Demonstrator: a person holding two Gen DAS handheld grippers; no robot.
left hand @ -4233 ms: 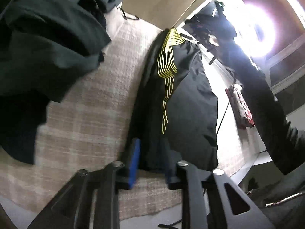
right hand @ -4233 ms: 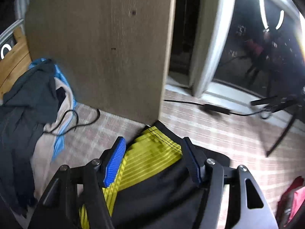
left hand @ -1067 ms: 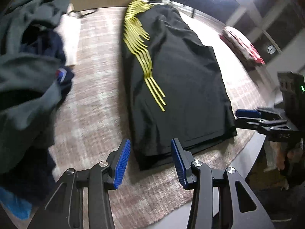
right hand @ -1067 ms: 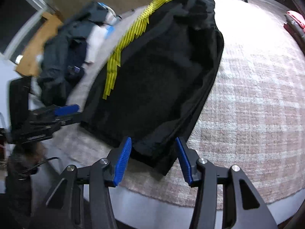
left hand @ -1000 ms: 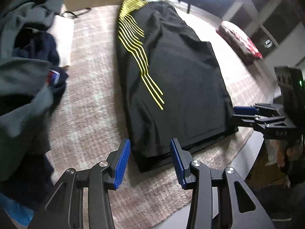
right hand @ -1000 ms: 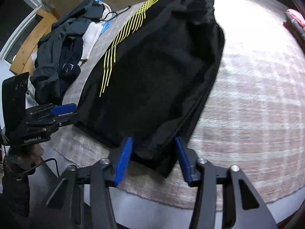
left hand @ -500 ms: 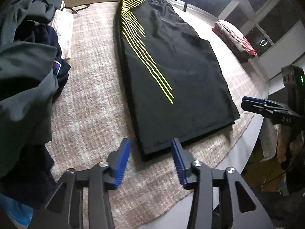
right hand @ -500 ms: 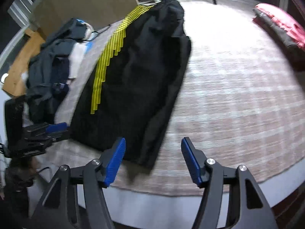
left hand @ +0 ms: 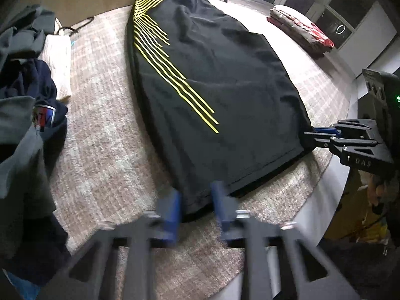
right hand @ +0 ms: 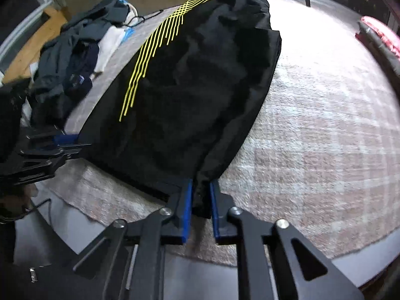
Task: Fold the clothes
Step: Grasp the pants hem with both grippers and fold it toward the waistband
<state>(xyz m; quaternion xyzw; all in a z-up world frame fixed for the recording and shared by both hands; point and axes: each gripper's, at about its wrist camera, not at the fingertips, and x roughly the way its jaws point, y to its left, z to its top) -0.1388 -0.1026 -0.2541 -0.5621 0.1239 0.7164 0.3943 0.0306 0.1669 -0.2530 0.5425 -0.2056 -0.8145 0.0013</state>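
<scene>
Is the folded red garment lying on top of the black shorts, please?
No, the red garment lies apart on the far side of the rug, clear of the black shorts.

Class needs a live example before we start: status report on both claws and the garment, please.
Right claw shut on black shorts, near hem corner. Left claw straddling the other corner, blurred, grip unclear. Clothes pile well aside, nothing blocking.

left gripper [left hand: 196,206] motion-blurred; clothes pile [left hand: 22,115] cut off at frame edge

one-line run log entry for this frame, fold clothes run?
step: grasp near hem corners | item: black shorts flat on plaid cloth | left claw: straddling corner, closure unclear | right claw: shut on corner
</scene>
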